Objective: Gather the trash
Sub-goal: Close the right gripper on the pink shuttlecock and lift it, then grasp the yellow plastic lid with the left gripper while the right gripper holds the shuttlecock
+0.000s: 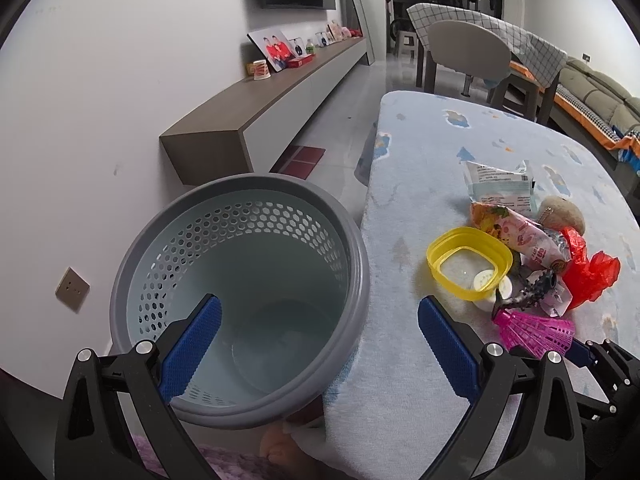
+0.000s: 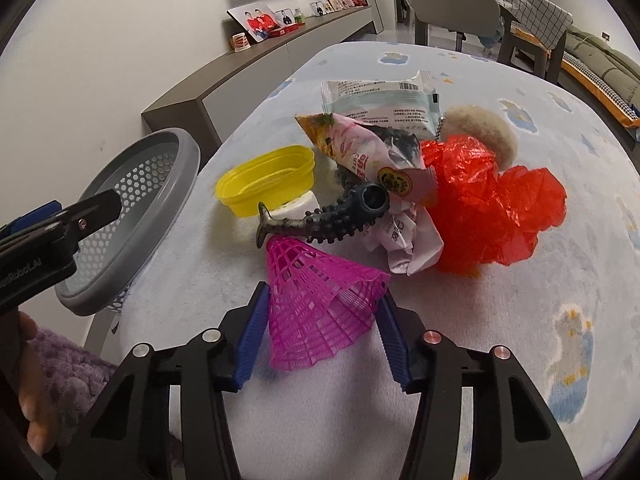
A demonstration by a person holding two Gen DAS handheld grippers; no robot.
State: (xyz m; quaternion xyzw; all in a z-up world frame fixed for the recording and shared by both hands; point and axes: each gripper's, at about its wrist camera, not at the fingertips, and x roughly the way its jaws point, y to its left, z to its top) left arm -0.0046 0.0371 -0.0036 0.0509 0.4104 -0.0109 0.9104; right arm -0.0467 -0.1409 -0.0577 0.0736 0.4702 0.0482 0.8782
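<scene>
Blue-padded fingers of the right tool sit on either side of the pink shuttlecock, which lies on the table with its wide mesh skirt toward the camera. Both pads meet the skirt's edges; the tool pinches the shuttlecock at about half spread.

Behind the shuttlecock lies the trash pile, items touching or overlapping:
- dark knobbed fish-shaped toy, just beyond the shuttlecock's narrow end;
- yellow plastic container, to the left, with a white cap beside it;
- pink printed wrapper, over the toy's open end;
- crumpled white paper;
- red plastic bag, to the right;
- pale blue sachet, at the far side;
- beige fuzzy ball, behind the red bag.

The left tool is spread wide and holds nothing. It hangs over the grey-rimmed perforated bin, which stands just beside the table's left edge. The bin holds no visible trash.
</scene>
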